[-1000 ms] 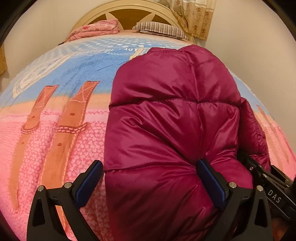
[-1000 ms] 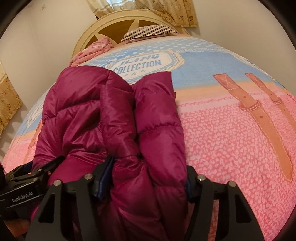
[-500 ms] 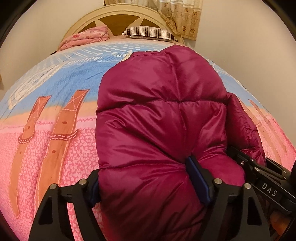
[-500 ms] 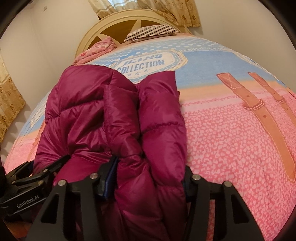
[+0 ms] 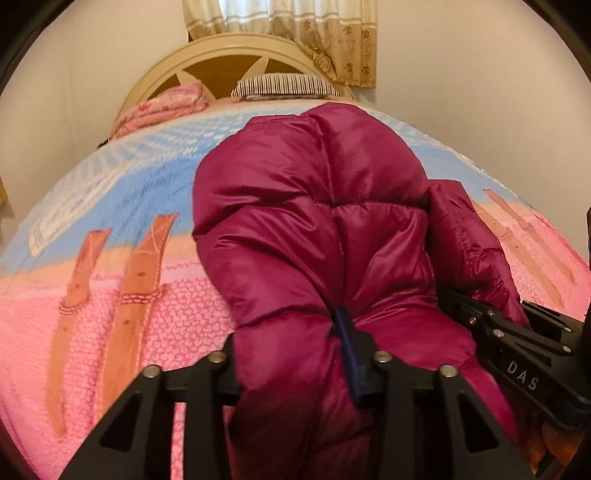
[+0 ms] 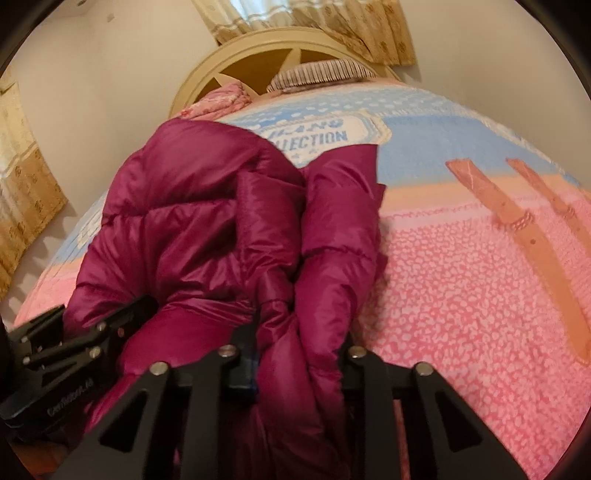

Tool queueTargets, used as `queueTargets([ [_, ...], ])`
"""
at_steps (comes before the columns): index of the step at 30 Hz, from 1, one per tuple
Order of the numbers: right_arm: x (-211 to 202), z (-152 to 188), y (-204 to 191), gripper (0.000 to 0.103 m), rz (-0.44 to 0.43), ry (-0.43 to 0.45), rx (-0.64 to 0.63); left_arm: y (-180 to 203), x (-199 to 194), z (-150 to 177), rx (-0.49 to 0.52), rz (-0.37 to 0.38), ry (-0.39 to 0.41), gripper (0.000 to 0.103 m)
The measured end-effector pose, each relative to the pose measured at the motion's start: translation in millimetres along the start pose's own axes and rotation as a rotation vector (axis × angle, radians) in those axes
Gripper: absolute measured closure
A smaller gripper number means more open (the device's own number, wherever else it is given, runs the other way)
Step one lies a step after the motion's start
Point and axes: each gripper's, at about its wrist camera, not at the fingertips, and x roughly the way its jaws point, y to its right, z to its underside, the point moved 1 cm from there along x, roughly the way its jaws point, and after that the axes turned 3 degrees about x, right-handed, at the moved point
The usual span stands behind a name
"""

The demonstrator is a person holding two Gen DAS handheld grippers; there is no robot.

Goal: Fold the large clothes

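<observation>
Puffer jacket pinched at its near hem by both claws, lying on the bed.
Its length runs straight away toward the headboard, so any fold goes forward (my guess); left claw and right claw are each clamped on bunched fabric, side by side.

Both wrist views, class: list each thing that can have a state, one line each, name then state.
Maroon puffer jacket: lying lengthwise on the bed, near end gripped, partly folded.
Left gripper: shut on the jacket's near end.
Right gripper: shut on the jacket's near end.
Bedspread: spread flat.
Striped pillow: lying at the headboard.
Curtain: drawn.
</observation>
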Motion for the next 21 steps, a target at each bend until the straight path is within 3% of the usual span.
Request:
queueTargets([
  [12,-49,14,-32,0.081,-0.081,0.047,0.002,-15,-74,11,-0.023,-0.003,0.064,0.072],
  [21,-61,16,-70,0.082,-0.159,0.048,-0.054,-60,-113,22,-0.087,-0.049,0.09,0.072],
])
